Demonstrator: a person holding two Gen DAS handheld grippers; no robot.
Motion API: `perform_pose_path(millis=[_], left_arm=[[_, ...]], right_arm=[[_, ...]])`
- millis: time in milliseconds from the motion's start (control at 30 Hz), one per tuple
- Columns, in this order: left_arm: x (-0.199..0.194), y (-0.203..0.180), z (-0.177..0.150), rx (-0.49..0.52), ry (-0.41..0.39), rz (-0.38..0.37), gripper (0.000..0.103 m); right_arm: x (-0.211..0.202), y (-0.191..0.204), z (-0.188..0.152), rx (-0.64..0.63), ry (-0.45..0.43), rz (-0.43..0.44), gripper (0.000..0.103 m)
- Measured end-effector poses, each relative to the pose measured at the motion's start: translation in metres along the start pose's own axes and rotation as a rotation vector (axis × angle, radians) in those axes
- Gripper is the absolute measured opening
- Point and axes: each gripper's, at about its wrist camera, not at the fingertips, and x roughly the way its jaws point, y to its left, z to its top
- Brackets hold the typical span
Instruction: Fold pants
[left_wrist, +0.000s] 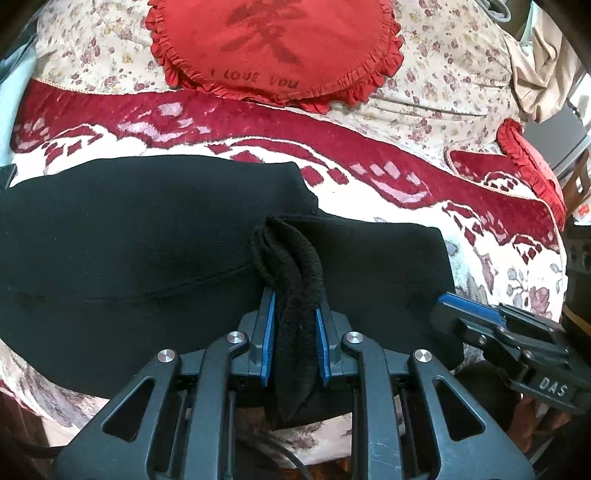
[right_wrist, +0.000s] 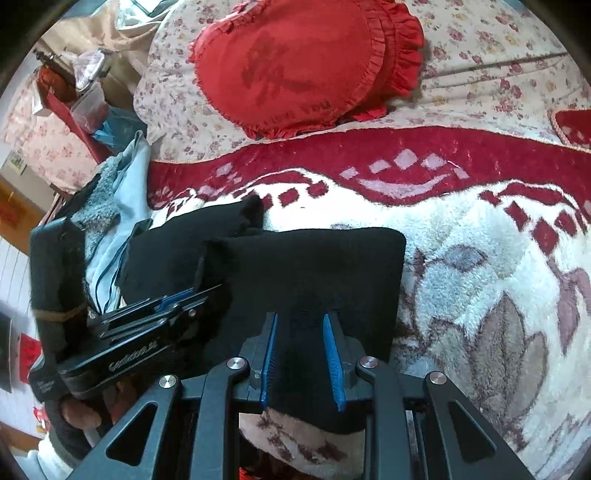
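My left tool (left_wrist: 295, 306) pinches a bunched fold of the black pants (left_wrist: 129, 258) at frame center. My right tool (right_wrist: 300, 325) grips their near edge. They lie on the blanket (right_wrist: 480, 277), lower frame.

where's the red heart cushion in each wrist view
Left wrist: red heart cushion at top centre, lying on the floral sheet, beyond the black pants.
Right wrist: the cushion at top, slightly left of centre.
Shared landmark: the red patterned band of the blanket runs just below the cushion in both.
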Motion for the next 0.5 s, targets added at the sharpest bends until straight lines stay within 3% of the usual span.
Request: perform_pose_path(millis=[333, 500], left_arm=[[0.001, -0.003, -0.004, 0.024, -0.021, 0.023, 0.021], [0.000, -0.005, -0.005, 0.033, -0.033, 0.037, 0.023]], right_arm=[[0.006, 0.001, -0.021, -0.013, 0.050, -0.024, 0.025], [0.007, -0.007, -0.022, 0.019, 0.045, 0.014, 0.025]])
